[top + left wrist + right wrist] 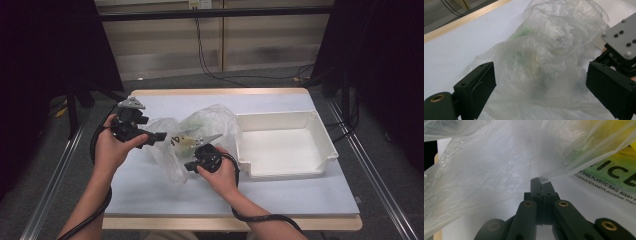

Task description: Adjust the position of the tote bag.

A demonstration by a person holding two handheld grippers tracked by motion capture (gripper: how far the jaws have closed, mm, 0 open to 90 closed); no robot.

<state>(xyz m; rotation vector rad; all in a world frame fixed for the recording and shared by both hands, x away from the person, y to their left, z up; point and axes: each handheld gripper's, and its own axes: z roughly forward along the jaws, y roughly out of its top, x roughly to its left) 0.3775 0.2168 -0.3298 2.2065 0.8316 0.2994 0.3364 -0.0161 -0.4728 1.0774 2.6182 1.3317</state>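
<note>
Jaws of right gripper (541,185) pinch plastic bag (200,131) over white table (280,192).

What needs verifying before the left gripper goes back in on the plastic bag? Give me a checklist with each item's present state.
1. Right gripper pinching the plastic bag: ok, jaws shut on the film.
2. Left gripper open: ok, jaws stand wide with nothing pressed between them.
3. Bag in front of the left gripper: ok, crumpled film lies straight ahead in the left gripper view.
4. Bag mouth located: cannot tell, the folds hide any edge.
5. Contents of the bag: cannot tell, only green and yellow patches show through.
6. White bin ready beside the bag: ok, upright and nothing in it.
</note>
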